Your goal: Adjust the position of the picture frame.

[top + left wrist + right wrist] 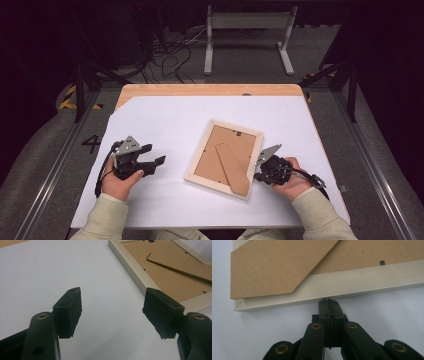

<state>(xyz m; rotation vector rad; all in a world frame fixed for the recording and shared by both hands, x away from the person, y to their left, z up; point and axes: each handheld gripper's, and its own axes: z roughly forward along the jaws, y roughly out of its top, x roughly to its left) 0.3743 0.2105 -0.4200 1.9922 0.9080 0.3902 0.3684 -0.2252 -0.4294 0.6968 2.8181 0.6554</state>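
Our right gripper [329,301] has its jaws pressed together with nothing between them, the tips touching the outer edge of the picture frame [223,159], which lies face down on the white sheet [170,120] near the table's middle. Our left gripper [112,312] is spread wide and empty, resting well apart from the frame's other side. The cardboard stand [233,169] lies flat across the backing. We judge the work barely begun: the frame looks untouched beyond this nudge, though whether its small back clips are turned is too fine to tell.
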